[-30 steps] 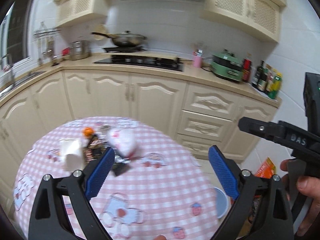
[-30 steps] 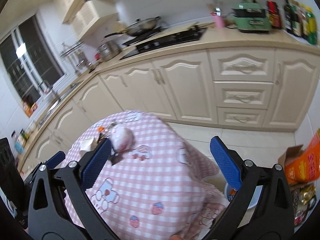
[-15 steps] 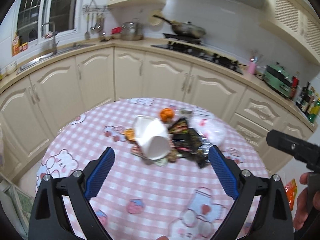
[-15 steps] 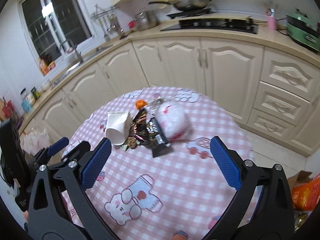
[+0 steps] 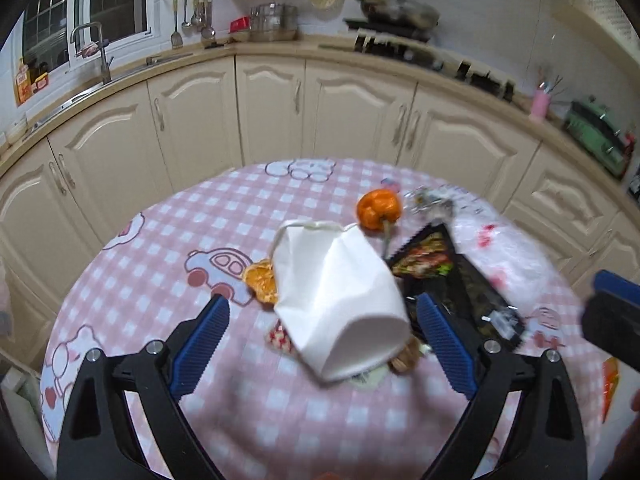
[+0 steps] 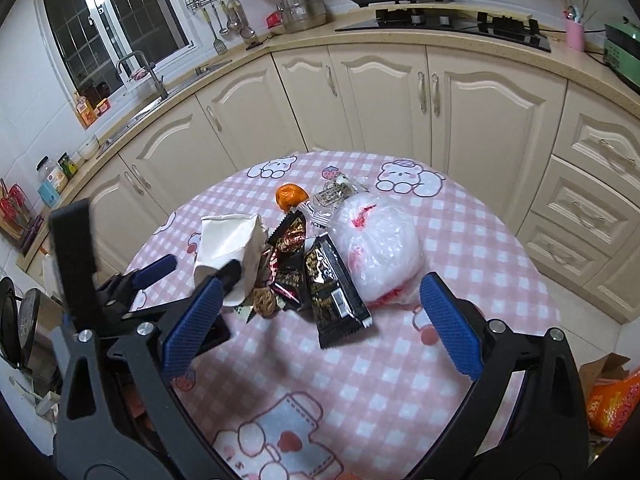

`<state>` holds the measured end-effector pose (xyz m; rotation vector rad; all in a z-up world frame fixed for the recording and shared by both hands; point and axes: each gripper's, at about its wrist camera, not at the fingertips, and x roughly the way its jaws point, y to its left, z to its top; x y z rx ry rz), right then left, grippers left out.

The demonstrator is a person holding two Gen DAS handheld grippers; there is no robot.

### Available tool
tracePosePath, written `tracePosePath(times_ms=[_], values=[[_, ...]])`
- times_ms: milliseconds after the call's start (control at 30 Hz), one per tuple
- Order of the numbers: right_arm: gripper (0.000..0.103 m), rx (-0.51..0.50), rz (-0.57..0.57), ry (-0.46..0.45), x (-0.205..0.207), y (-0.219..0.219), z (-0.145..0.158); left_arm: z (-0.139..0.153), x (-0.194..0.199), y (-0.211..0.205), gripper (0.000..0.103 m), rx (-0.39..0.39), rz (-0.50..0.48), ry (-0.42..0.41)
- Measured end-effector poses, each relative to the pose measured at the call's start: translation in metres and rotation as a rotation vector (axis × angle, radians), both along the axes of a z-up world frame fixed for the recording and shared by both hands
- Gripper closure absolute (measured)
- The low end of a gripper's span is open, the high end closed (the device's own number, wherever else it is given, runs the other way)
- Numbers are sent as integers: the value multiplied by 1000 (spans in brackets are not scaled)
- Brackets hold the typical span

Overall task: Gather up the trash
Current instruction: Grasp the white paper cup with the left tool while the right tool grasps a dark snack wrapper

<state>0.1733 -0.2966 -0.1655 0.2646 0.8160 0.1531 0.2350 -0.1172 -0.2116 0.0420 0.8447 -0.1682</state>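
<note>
The trash sits heaped near the middle of the round table [image 6: 460,240]: a crushed white paper cup [image 5: 340,300], an orange peel [image 5: 378,210], black snack wrappers [image 6: 332,284] and a knotted clear plastic bag [image 6: 380,248]; the pieces touch or overlap. The left gripper [image 5: 320,334] hangs wide open with the cup between its jaws; the right gripper [image 6: 316,320] is equally wide open and empty, facing the wrappers and bag. A good pick likely means lowering the left jaws astride the cup's body, closing gently so the paper does not fold away, and lifting straight up; small scraps under the cup may drag along.
</note>
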Motion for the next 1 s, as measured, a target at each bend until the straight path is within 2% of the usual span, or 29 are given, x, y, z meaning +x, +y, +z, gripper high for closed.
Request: tracePosePath(times_ms=[100,133,167,200,267,433,533,667,700,733,833,1000], values=[[6,2,5,1,7,2,-4,-9,11,-1,11,-9,2,5],[7,1,8,1,8,2,-5,-12,13,1,15,-30,-3,9],[7,-2,14,1,11,3,-6,-14,14,4,31,-49,-10,15],[7,-6,20,1,13,5,-7,-16,14,7,37,-64,-13,28],[7,-11,31,0,19,8,-10,-17,11,14,37,-90,-18,24],[25,-56,103,23,42,31,-25,-11,-3,38,38,-115,-7,-6],[40,-94,140,42,56,44,-36,-7,-8,54,38,-122,7,-15],[71,-216,194,43,70,67,-51,-5,-16,73,38,-138,30,-18],[74,-245,194,43,71,70,-53,-4,-19,77,38,-141,35,-20],[77,-253,196,40,70,71,-54,-3,-22,80,38,-143,38,-24],[95,-202,196,34,65,66,-48,1,-31,86,38,-153,40,-38],[97,-119,190,24,46,57,-39,7,-47,91,38,-165,37,-57]])
